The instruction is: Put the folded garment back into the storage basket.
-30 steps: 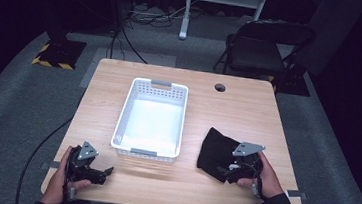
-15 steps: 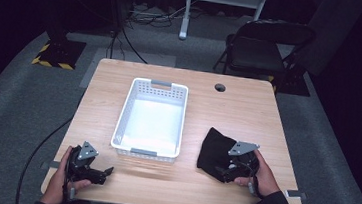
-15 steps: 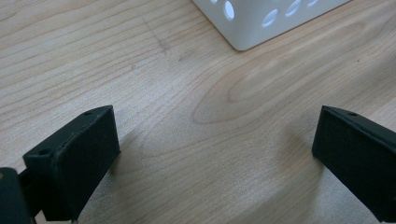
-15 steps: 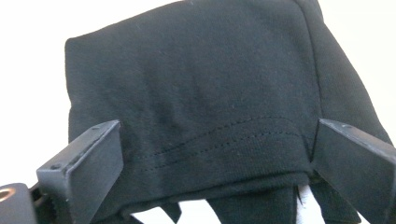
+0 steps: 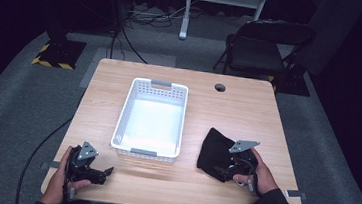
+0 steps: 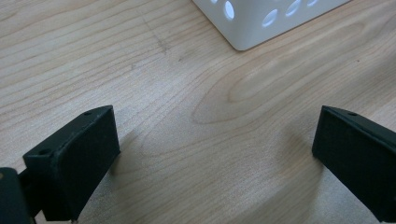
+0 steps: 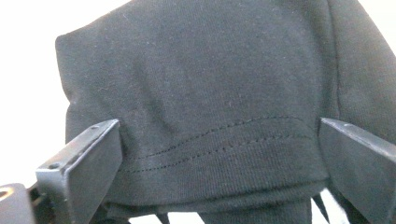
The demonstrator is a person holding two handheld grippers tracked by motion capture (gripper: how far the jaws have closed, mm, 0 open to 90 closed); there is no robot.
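We see the right gripper [image 5: 230,171] spread wide around the black cloth's [image 7: 210,93] hem, maybe touching it; left gripper [image 5: 97,173], lower left, gapes over bare table [image 6: 187,70].

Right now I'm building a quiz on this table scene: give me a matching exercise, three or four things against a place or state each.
Things:
1. white basket
2. black cloth
3. left gripper
4. right gripper

States:
A. open over bare wood
B. empty, mid-table
C. open, its fingers either side of a stitched hem
D. bunched on the table right of the basket

Pairs: 1-B, 2-D, 3-A, 4-C
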